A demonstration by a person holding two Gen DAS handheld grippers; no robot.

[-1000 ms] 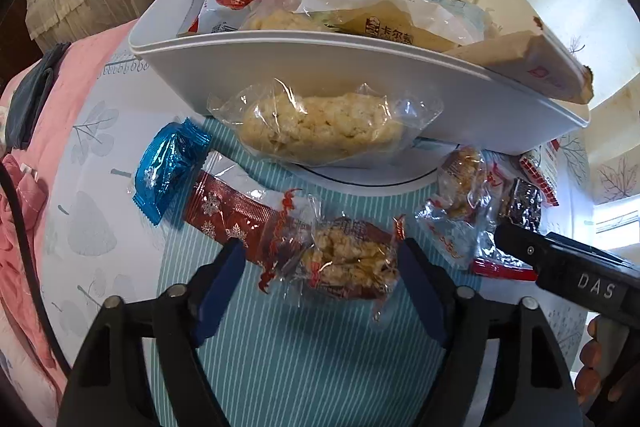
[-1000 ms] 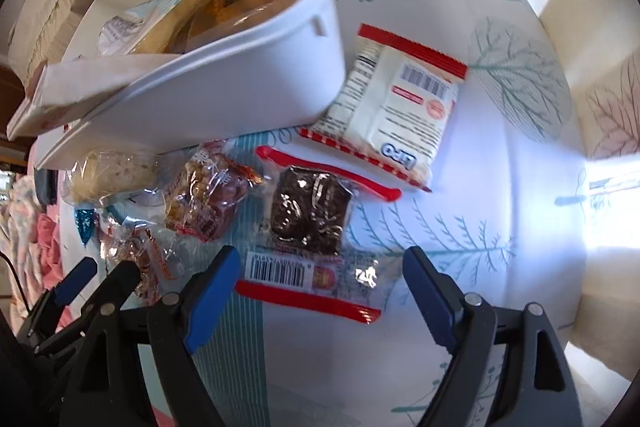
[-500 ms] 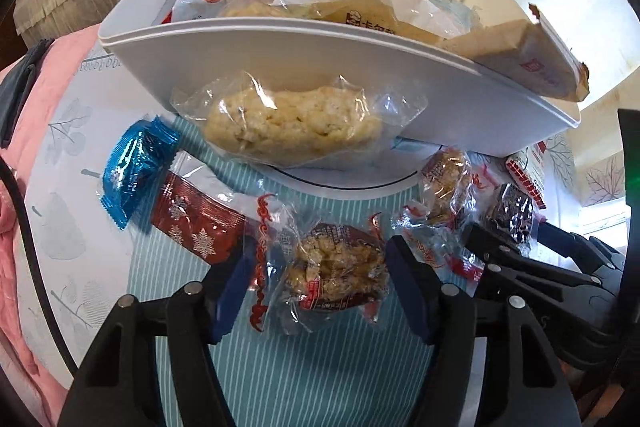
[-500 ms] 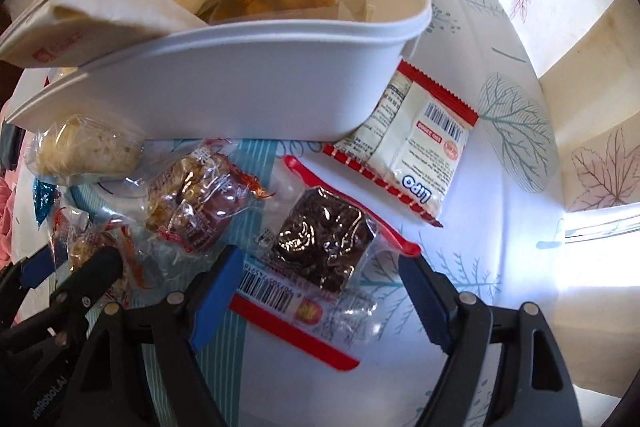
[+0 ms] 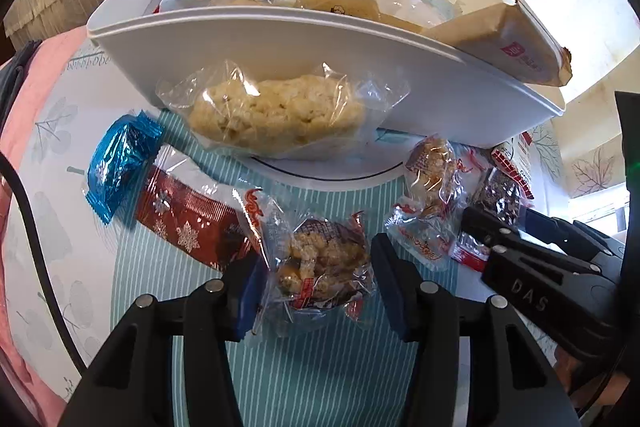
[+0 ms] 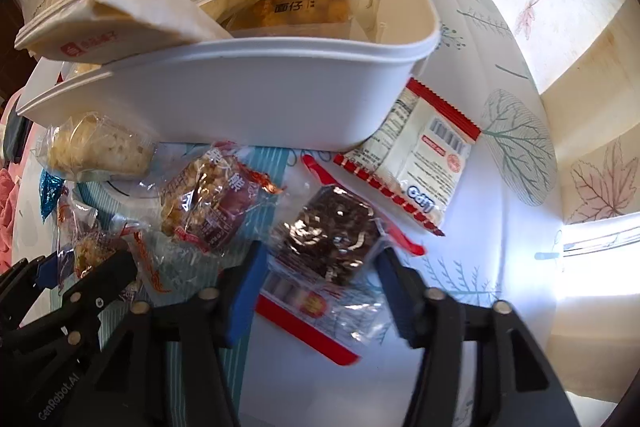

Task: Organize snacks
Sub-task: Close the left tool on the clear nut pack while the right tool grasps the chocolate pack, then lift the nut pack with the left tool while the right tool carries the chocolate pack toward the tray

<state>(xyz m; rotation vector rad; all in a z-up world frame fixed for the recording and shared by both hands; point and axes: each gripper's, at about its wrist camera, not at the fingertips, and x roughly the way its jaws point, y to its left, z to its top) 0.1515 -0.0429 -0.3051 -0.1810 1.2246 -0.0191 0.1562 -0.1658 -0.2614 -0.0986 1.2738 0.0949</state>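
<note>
**Spotter:** Both of your grippers have dropped closer since the earlier frames, and each pair of jaws has narrowed around a packet. Your left gripper (image 5: pixel 316 283) is closing on the clear nut-cluster packet (image 5: pixel 324 267) at the lower centre of its view; the blue pads are at the wrapper's edges, but I can't tell if they grip it firmly yet.

**Operator:** And the right?

**Spotter:** Your right gripper (image 6: pixel 318 277) is closing on the dark brownie packet (image 6: pixel 328 243), low and centre in its view. Same story: wrapper between the pads, real contact uncertain.

**Operator:** What could go wrong?

**Spotter:** You may pinch only loose film, so a packet could slip out as you lift. On the left, the red snowflake bar (image 5: pixel 188 219) lies under the nut packet's left edge and could get dragged along. Your two grippers also sit just beside each other, so they could collide.

**Operator:** Further out?

**Spotter:** The rice-puff bar (image 5: pixel 276 115) leans against the white bin (image 5: pixel 280 43) at mid-frame. The bin is already piled high, and a kraft paper bag (image 5: pixel 516 51) overhangs its rim at upper right, so anything dropped in carelessly could slide off.
</note>
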